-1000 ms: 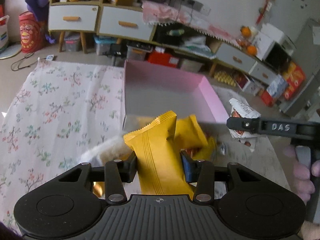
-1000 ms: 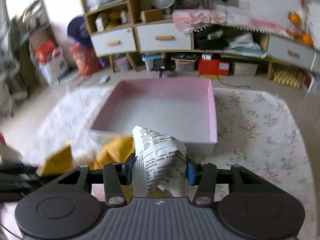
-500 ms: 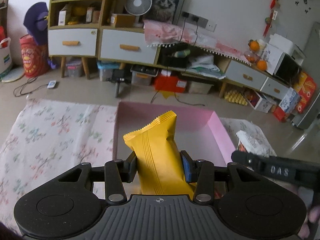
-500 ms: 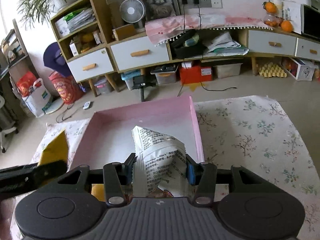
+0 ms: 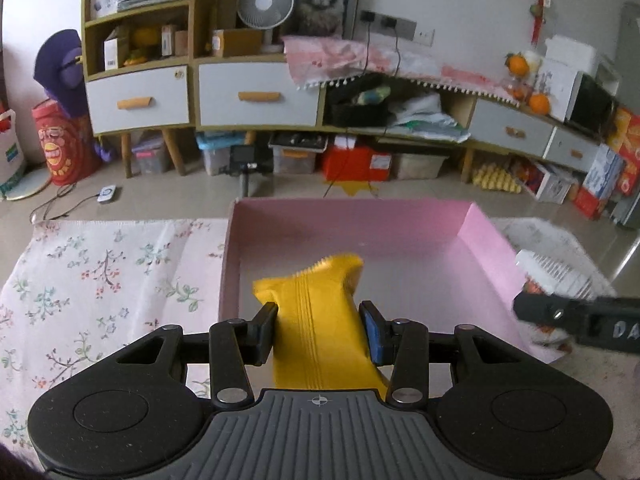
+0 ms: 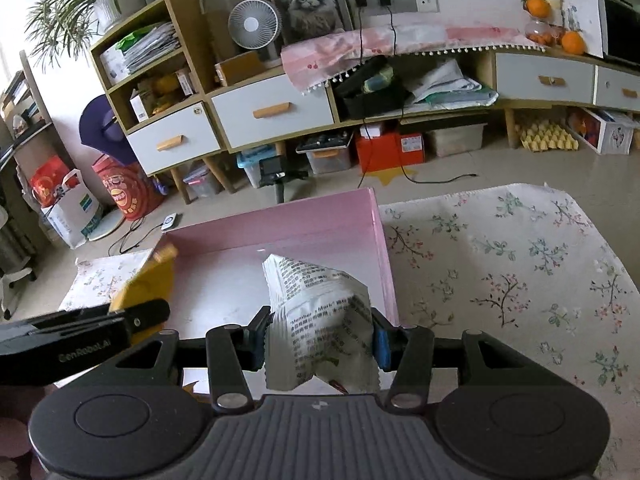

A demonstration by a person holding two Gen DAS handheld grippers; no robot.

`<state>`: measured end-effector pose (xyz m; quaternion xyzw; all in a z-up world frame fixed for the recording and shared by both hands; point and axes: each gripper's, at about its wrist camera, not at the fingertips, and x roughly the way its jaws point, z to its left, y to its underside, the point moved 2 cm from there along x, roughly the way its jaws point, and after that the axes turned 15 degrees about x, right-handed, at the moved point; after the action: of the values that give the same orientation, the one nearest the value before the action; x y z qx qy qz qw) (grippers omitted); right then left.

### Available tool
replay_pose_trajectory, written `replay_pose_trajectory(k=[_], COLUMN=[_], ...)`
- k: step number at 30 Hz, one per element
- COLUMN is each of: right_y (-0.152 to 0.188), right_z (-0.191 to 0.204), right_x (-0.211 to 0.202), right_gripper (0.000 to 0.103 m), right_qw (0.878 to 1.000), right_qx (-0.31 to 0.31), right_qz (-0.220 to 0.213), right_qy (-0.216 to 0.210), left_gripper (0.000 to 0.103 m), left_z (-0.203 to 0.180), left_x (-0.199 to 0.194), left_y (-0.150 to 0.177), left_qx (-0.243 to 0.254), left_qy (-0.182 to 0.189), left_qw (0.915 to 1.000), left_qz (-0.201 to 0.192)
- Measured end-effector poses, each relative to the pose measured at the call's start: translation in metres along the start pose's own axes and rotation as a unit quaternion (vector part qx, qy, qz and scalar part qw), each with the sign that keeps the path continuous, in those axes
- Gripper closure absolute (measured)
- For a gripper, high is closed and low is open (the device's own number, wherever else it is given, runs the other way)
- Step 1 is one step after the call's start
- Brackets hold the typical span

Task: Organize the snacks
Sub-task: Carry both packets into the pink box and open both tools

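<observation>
My left gripper [image 5: 319,330] is shut on a yellow snack packet [image 5: 316,312], held over the near edge of the pink box [image 5: 348,210]. My right gripper [image 6: 319,336] is shut on a white printed snack packet [image 6: 320,312], over the box's [image 6: 280,220] near right corner. In the left wrist view the right gripper's arm [image 5: 576,316] and its white packet [image 5: 552,274] show at the box's right wall. In the right wrist view the left gripper's finger [image 6: 100,320] and the yellow packet [image 6: 148,284] show at the box's left side. The box floor looks bare.
The box stands on a table with a floral cloth [image 5: 100,272], which spreads wide to the right of the box [image 6: 512,272]. Beyond the table are the floor and low cabinets with drawers [image 5: 256,96], storage bins and a small fan [image 5: 264,2].
Both grippers have carried their packets forward from the pile in front of the box to above its near edge. The other yellow packets have dropped out of sight below.
</observation>
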<state>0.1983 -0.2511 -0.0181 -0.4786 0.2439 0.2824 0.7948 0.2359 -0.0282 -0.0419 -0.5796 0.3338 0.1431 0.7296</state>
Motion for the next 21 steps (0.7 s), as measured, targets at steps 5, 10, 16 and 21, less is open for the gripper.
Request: replay_pose_trajectory(k=[5,10,16,21], right_y=[0.0,-0.001,-0.005,-0.006], right_z=[0.0,-0.004,-0.008,-0.008], right_x=[0.006,0.009,0.0,-0.007], right_gripper=[0.078,0.061,0.047,0.039], right_qw=[1.0,1.0,1.0,1.0], right_qx=[-0.006,0.001,0.018,0.024], right_qz=[-0.002,0.005,0.002,0.006], right_qy=[0.0,0.0,0.002,0.006], left_gripper=[0.064,0.055,0.024,0.018], left_z=[0.004,0.004,0.003,0.004], left_x=[0.007,0.007,-0.007,-0.022], left_y=[0.005,0.003,0.003,0.004], left_qx=[-0.007,-0.006,0.004,0.005], left_qy=[-0.003,0.002,0.002,0.004], left_qw=[1.0,1.0,0.9999,0.9996], left_qz=[0.005,0.007,0.013,0.026])
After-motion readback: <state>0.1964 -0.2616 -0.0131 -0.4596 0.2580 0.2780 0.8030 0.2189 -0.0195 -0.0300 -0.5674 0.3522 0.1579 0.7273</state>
